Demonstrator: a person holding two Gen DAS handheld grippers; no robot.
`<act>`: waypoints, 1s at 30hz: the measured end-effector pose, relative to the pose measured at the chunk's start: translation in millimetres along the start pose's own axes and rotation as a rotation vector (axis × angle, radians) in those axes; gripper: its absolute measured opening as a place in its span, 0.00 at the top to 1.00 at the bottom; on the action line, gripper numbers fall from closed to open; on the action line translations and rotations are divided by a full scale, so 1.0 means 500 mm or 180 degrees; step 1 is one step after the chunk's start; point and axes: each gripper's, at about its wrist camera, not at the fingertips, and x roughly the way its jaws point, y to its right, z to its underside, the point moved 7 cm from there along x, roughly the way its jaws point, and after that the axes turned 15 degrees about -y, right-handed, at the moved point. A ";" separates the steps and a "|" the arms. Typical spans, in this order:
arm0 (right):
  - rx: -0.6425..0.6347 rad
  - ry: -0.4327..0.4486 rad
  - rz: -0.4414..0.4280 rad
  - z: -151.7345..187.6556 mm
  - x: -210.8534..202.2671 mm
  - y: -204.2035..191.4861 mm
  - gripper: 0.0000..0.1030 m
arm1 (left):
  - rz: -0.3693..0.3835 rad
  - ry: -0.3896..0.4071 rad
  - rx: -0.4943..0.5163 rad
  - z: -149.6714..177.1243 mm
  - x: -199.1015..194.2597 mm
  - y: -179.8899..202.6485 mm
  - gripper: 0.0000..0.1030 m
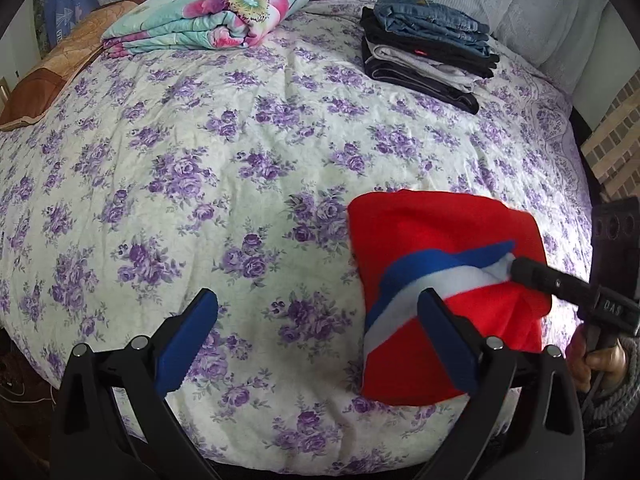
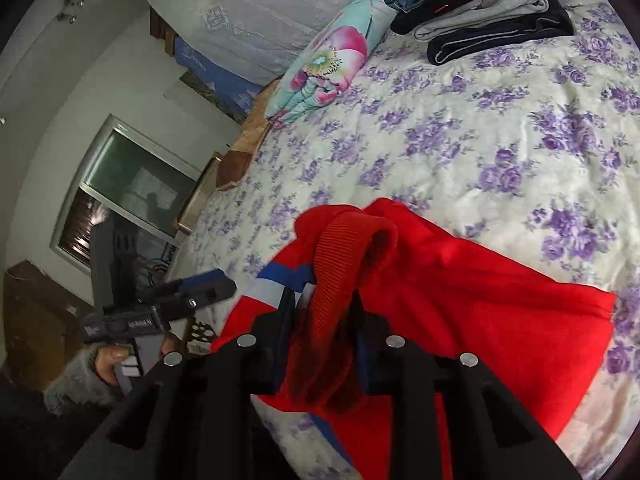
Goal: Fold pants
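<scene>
The red pants (image 1: 444, 232) with a blue and white stripe lie folded into a compact bundle on the floral bedspread (image 1: 240, 160), near the bed's front right. My left gripper (image 1: 320, 312) is open and empty, its right finger just over the bundle's left edge. My right gripper (image 2: 320, 300) is shut on the pants' ribbed red cuff (image 2: 340, 248), with the rest of the pants (image 2: 500, 300) spread beneath it. The right gripper also shows in the left wrist view (image 1: 516, 270), pinching the bundle at the stripe. The left gripper shows in the right wrist view (image 2: 208, 286).
A stack of folded pants (image 1: 424, 52) sits at the back right of the bed. A folded floral quilt (image 1: 208, 12) and a brown pillow (image 1: 52, 76) lie at the back left. A window (image 2: 128, 192) is in the wall beyond the bed.
</scene>
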 end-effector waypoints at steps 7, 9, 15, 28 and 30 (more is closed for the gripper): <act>0.0051 0.0111 0.0067 -0.057 -0.021 -0.021 0.87 | 0.0168 -0.0076 0.0803 0.050 -0.022 0.066 0.05; 0.0029 0.0049 0.0170 -0.057 -0.020 -0.019 0.87 | 0.0046 -0.0091 0.1076 0.068 -0.014 0.093 0.05; 0.0159 -0.0153 0.0332 -0.031 -0.015 0.021 0.84 | -0.0684 0.0102 0.1740 0.082 0.035 0.181 0.05; 0.0292 0.0054 0.0465 0.027 -0.135 0.073 0.32 | -0.2443 0.0814 0.3127 0.105 0.074 0.278 0.05; 0.0361 0.0127 0.0543 0.050 -0.165 0.093 0.14 | -0.2508 0.0713 0.3250 0.118 0.085 0.272 0.05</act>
